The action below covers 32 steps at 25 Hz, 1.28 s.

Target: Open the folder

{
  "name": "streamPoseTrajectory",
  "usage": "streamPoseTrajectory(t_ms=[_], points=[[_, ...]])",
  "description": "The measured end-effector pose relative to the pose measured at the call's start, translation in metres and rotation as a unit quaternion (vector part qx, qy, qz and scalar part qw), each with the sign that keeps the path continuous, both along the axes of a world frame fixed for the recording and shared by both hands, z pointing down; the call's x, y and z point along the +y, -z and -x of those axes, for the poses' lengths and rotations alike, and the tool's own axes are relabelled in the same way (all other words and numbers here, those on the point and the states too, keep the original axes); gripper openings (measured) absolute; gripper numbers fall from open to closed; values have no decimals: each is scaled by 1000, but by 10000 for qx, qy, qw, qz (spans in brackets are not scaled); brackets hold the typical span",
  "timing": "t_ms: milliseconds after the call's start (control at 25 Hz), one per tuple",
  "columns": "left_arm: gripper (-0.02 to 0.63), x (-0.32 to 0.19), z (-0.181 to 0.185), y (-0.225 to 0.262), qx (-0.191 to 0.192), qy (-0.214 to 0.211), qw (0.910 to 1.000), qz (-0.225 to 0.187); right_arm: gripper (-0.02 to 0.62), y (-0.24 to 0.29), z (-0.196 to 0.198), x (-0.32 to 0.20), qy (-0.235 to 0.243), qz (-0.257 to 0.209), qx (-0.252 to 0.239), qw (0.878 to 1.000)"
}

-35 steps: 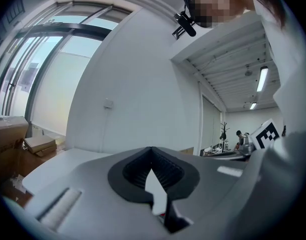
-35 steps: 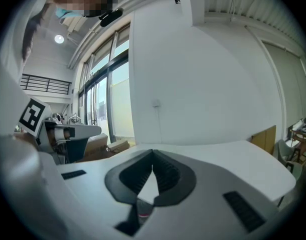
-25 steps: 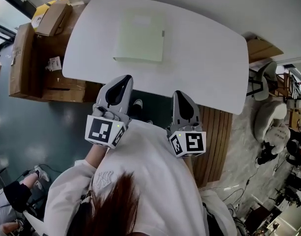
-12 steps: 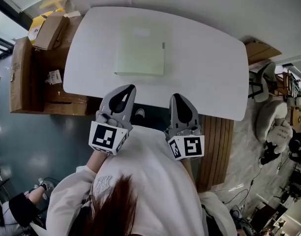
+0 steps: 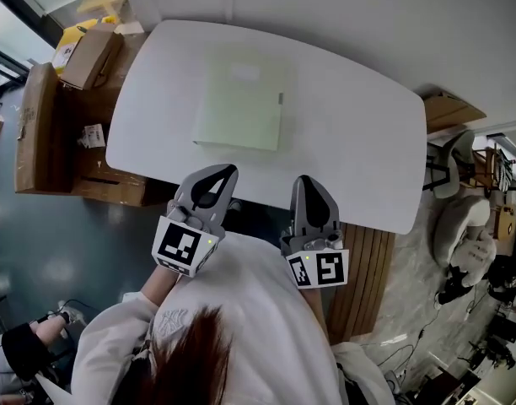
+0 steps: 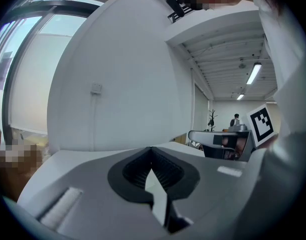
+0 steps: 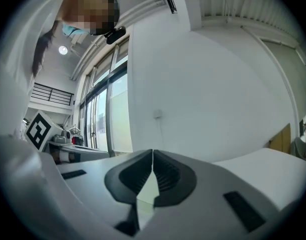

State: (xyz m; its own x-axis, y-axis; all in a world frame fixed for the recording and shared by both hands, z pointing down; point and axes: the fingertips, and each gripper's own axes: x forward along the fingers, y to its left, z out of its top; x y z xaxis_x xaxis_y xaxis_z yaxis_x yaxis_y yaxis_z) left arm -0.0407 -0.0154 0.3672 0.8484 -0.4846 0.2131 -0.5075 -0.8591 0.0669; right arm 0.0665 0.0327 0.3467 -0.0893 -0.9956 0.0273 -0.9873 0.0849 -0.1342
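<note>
Head view: the pale green folder [image 5: 239, 106] lies closed and flat on the white surface [image 5: 359, 146], left of its middle, and neither gripper touches it. Your left gripper [image 5: 228, 170] sits at the near edge of the surface, its tip pointing up at the folder's near edge, which is directly ahead and close. Your right gripper [image 5: 304, 179] is alongside, offset to the folder's right, so the left is the nearer. A small dark tab [image 5: 280, 99] shows on the folder's right edge, likely the opening side, and it lies ahead of the right gripper and well apart from it. Left gripper view: the left gripper [image 6: 152, 150] has its jaws pressed together, with nothing pinched. Right gripper view: the right gripper [image 7: 152, 153] is likewise closed tip to tip and empty. Both must spread before any grasp.
</note>
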Motion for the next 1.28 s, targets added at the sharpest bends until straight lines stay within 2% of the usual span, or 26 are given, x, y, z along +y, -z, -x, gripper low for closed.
streamPoseTrajectory(t_ms=[200,480,680,920,1120,1280], points=[[9,-18,-22,2,-134,78,9997,-162,8,-6,-26,-18,110,170,-73,9998],[9,-62,-38,13,47,748,9971,-91,7,4,-72,-44,308,122,-42,9994],[8,-74,-45,16,156,1198,9926,-106,6,-4,-94,-57,571,164,-31,9982],[9,-74,-43,2,82,1527,9882,-25,6,-17,-97,-71,849,198,-113,9961],[9,-72,-39,-5,94,1641,9864,68,6,-25,-88,-75,1022,253,-175,9943],[8,-70,-43,-4,-1,1591,9873,-16,6,-30,-87,-78,1075,354,-134,9935]])
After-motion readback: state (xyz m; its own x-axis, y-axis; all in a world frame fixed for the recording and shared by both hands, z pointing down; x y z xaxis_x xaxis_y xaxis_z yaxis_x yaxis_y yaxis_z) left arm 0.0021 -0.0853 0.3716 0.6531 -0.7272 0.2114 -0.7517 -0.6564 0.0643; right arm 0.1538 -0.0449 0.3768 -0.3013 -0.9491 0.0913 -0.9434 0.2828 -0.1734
